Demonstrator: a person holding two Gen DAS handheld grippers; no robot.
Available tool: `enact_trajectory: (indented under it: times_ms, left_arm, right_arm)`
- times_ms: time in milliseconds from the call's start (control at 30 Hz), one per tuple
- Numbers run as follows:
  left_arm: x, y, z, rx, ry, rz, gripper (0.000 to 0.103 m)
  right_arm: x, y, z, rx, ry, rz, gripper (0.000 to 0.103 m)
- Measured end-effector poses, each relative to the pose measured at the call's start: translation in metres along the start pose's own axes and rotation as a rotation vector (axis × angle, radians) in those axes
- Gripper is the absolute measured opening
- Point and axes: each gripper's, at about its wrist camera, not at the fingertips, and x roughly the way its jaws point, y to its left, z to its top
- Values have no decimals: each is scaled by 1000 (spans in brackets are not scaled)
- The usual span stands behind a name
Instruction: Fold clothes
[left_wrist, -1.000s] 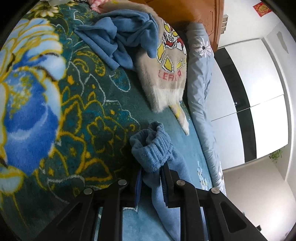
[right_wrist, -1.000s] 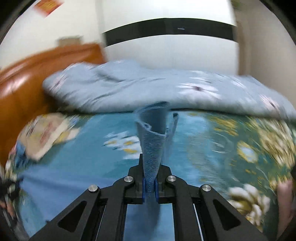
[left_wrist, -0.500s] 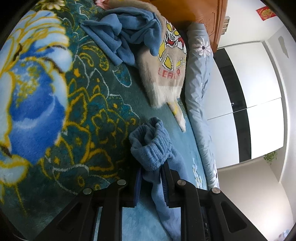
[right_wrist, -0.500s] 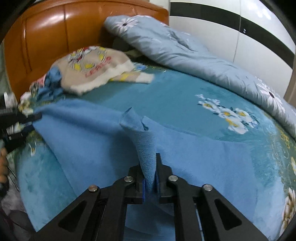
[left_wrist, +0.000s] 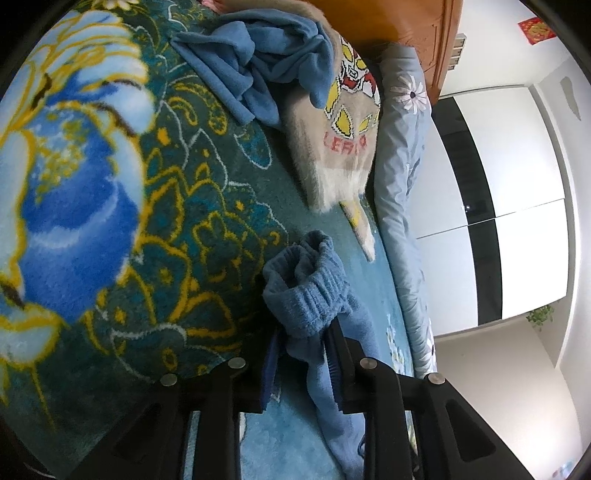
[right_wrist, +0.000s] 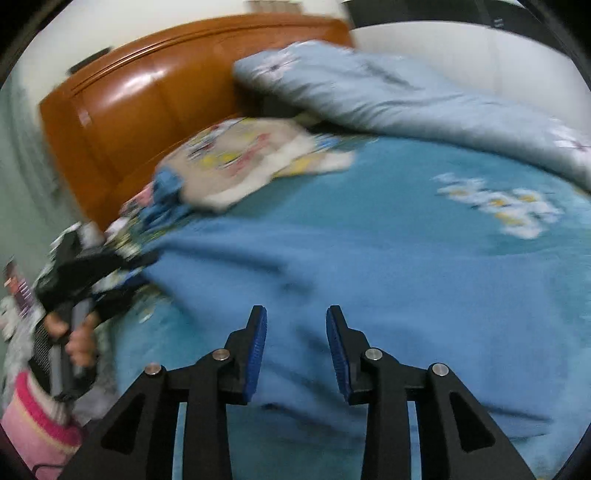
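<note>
Since half a second ago, our right claw (right_wrist: 296, 349) is standing apart and empty, having released its corner of the blue garment (right_wrist: 369, 266), which is now lying spread on the bed (right_wrist: 424, 166). Our left claw (left_wrist: 301, 360) is still clamping the ribbed cuff (left_wrist: 306, 288). We are judging this layer laid, ready for the next fold.

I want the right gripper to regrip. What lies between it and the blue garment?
Nothing visible. The right gripper is open just above the spread blue garment; the beige sweater lies farther off, toward the headboard.
</note>
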Motion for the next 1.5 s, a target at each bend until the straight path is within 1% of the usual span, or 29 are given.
enact_trajectory:
  times_ms: [33, 100, 267, 400, 433, 467, 500, 533, 700, 767, 867, 900, 1000, 1067, 1100, 1133, 1267, 1400, 1500]
  left_arm:
    - [1, -1, -1, -2, 1, -1, 28]
    - [2, -3, -2, 4, 5, 0, 28]
    - [3, -5, -2, 7, 8, 6, 28]
    - [2, -4, -1, 1, 6, 5, 30]
    - [2, -3, -1, -6, 8, 2, 31]
    - [2, -2, -1, -13, 10, -2, 35]
    - [2, -1, 0, -20, 12, -5, 39]
    - [2, 0, 0, -27, 14, -8, 40]
    - [2, -1, 0, -29, 15, -21, 46]
    - [3, -2, 1, -30, 17, -27, 47]
    - [4, -2, 0, -29, 22, -29, 49]
    - [4, -2, 0, -31, 23, -29, 49]
    - [5, -2, 0, -34, 26, -29, 49]
    - [5, -3, 0, -33, 26, -32, 49]
    - [5, -2, 0, -33, 26, -33, 49]
    - [5, -2, 0, -33, 25, -35, 50]
    - [6, -2, 0, -34, 29, -34, 50]
    - [6, 0, 0, -37, 30, -39, 50]
    - [7, -1, 0, -33, 30, -36, 50]
  right_arm:
    - [2, -3, 2, 4, 9, -14, 35]
    - [9, 1, 2, -11, 38, -4, 35]
    - [34, 21, -7, -108, 91, -36, 34]
    - [42, 17, -10, -112, 90, -96, 34]
    - [41, 14, -10, -95, 85, -89, 29]
    - [39, 10, -8, -80, 80, -87, 23]
    - [37, 7, -8, -71, 75, -85, 6]
    - [35, 4, -6, -61, 71, -74, 4]
    - [12, 12, -1, -51, 28, 27, 4]
    - [8, 22, -3, -88, 33, 34, 4]
    - [17, 32, -14, -152, 83, 24, 4]
    - [20, 32, -18, -163, 98, 14, 7]
    - [28, 33, -24, -182, 125, -1, 9]
    - [26, 33, -25, -181, 124, 22, 22]
    - [26, 34, -25, -187, 129, 42, 32]
    - [26, 37, -26, -204, 136, 54, 35]
    - [30, 50, -32, -302, 144, -22, 35]
    - [34, 47, -28, -274, 148, -18, 35]
    - [38, 47, -26, -285, 171, -46, 35]
